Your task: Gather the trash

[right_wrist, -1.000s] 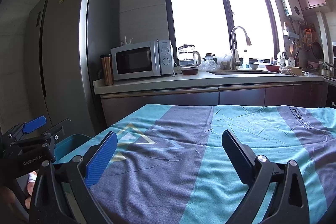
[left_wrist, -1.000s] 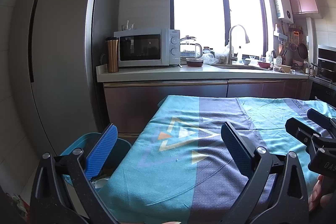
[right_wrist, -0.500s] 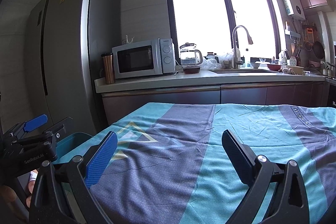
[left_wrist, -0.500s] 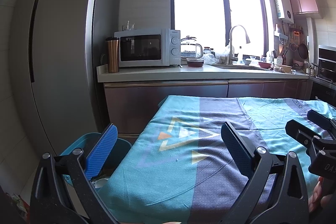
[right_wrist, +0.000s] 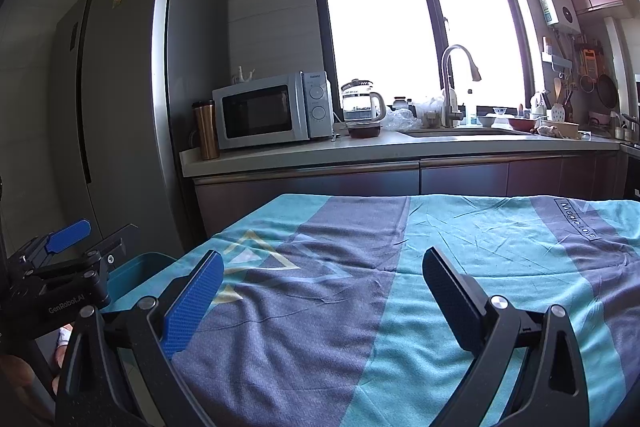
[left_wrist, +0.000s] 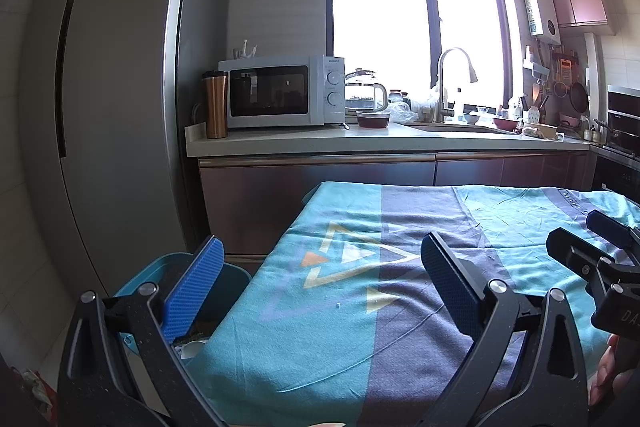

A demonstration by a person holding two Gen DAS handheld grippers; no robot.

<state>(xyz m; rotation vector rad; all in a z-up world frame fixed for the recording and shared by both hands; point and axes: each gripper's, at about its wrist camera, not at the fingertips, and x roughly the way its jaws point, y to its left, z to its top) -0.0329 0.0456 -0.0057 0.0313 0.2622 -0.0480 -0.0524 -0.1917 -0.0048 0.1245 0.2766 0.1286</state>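
Note:
My left gripper (left_wrist: 320,275) is open and empty, held over the near left corner of a table covered with a teal and purple cloth (left_wrist: 400,267). A blue bin (left_wrist: 156,275) stands on the floor by the table's left edge, with some white scraps (left_wrist: 188,347) inside. My right gripper (right_wrist: 320,291) is open and empty over the cloth (right_wrist: 360,287). The bin's rim shows in the right wrist view (right_wrist: 136,267). Each gripper shows at the edge of the other's view. A tiny white speck (left_wrist: 338,305) lies on the cloth.
A tall grey fridge (left_wrist: 112,107) stands left. Behind the table is a counter (left_wrist: 360,141) with a microwave (left_wrist: 280,91), copper tumbler (left_wrist: 216,105), glass kettle (left_wrist: 366,93), dark bowl (left_wrist: 373,119), and sink tap (left_wrist: 448,83). An oven (left_wrist: 624,123) is at right.
The right gripper has tilted or dropped slightly, so the scene sits a little higher in its view. The left gripper has barely moved.

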